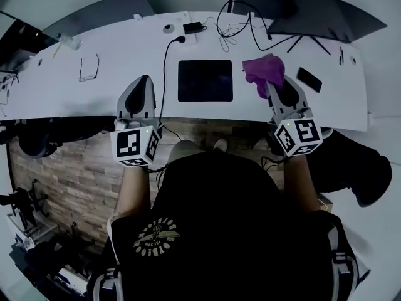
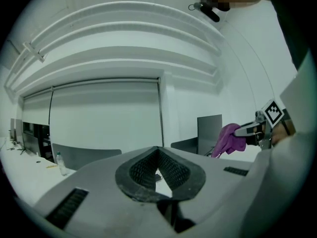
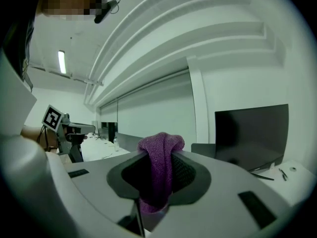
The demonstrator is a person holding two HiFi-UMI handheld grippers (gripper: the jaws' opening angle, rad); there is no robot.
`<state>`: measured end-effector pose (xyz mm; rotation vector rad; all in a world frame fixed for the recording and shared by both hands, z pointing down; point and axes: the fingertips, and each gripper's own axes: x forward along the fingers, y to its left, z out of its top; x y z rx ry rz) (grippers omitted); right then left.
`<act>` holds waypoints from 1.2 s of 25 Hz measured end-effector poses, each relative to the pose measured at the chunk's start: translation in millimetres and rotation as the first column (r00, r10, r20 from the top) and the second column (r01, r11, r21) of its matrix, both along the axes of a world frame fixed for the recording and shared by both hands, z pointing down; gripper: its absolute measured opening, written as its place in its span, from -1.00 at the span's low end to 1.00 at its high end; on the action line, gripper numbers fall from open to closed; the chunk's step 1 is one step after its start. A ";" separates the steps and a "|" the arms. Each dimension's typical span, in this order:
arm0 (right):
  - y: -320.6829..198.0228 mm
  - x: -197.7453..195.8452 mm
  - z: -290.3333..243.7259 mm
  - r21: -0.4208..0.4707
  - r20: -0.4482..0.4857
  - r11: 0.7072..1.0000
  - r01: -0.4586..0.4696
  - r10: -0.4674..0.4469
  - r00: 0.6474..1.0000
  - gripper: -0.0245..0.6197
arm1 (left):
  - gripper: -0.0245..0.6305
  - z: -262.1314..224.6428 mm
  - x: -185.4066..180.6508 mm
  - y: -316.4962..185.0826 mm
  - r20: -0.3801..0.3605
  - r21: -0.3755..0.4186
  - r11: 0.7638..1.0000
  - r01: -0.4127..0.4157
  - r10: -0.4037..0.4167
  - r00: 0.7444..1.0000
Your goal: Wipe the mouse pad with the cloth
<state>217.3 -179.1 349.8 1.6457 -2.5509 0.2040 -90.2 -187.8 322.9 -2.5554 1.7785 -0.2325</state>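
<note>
Head view is showing the right gripper [image 1: 270, 85] clamping the purple cloth [image 1: 263, 69] right of the mouse pad [image 1: 205, 80], the left gripper [image 1: 143, 81] pressing its jaws together, empty.

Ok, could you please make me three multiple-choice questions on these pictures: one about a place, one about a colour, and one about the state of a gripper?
1. Where does the black mouse pad lie?
A. flat on the white desk, near its front edge
B. on the wooden floor
C. between the jaws of a gripper

2. What colour is the cloth?
A. yellow
B. white
C. purple

3. In what state is the right gripper?
A. open and empty
B. shut on the cloth
C. shut on a cable

Answers:
1 A, because the head view shows it flat on the desk top.
2 C, because it is purple in all three views.
3 B, because the right gripper view shows the cloth pinched between its jaws.
</note>
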 end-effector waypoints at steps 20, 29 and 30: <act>-85.1 -113.8 90.5 -0.165 -0.022 0.973 0.160 -0.166 0.986 -0.65 | -0.92 42.6 -65.0 -61.0 0.031 -0.097 0.995 0.029 -0.026 0.999; -114.5 -152.0 161.1 -0.296 -0.049 0.941 0.167 -0.190 0.981 -0.65 | -0.92 60.7 -76.9 -110.7 0.026 -0.151 0.988 -0.031 0.035 0.999; -117.2 -156.1 173.4 -0.316 -0.058 0.934 0.167 -0.195 0.979 -0.65 | -0.92 63.2 -79.3 -114.4 0.027 -0.159 0.987 -0.034 0.039 0.999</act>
